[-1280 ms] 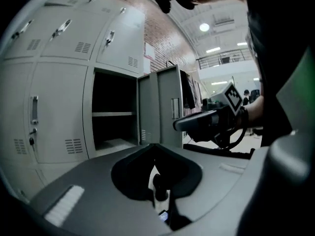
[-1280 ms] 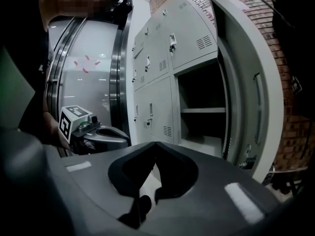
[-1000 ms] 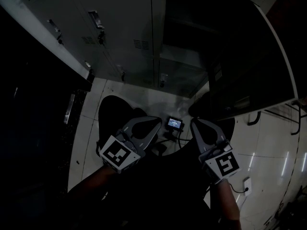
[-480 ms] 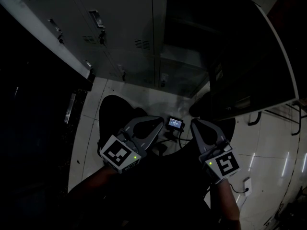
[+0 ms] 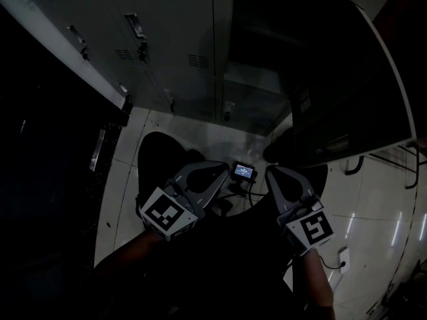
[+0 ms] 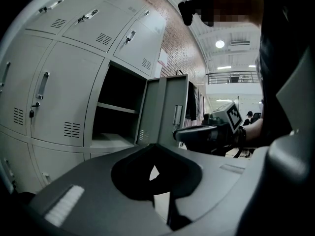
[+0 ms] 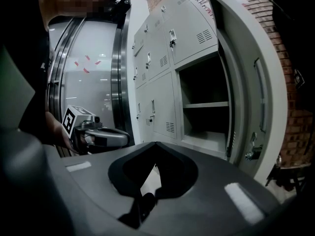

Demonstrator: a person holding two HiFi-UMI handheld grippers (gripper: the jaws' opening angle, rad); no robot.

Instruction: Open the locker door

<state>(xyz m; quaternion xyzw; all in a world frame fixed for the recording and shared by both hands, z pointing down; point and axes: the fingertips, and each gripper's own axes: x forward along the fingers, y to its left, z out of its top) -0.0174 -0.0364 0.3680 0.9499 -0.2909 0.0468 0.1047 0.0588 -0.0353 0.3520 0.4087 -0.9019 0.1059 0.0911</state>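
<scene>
The grey locker bank stands ahead of me. One compartment is open and shows a shelf inside, and its door is swung wide out to the right. That door is also in the right gripper view, beside the open compartment. My left gripper and right gripper hang low near my body, well short of the lockers. Both are shut with nothing between their jaws. The left gripper view shows the right gripper; the right gripper view shows the left gripper.
Closed locker doors with handles lie left of the open compartment. A small device with a lit screen and cables sits on the white tiled floor. A curved glass wall stands to the lockers' left.
Small green lights on both grippers glowed half a second ago and are dark now. Neither gripper nor the door has moved.
</scene>
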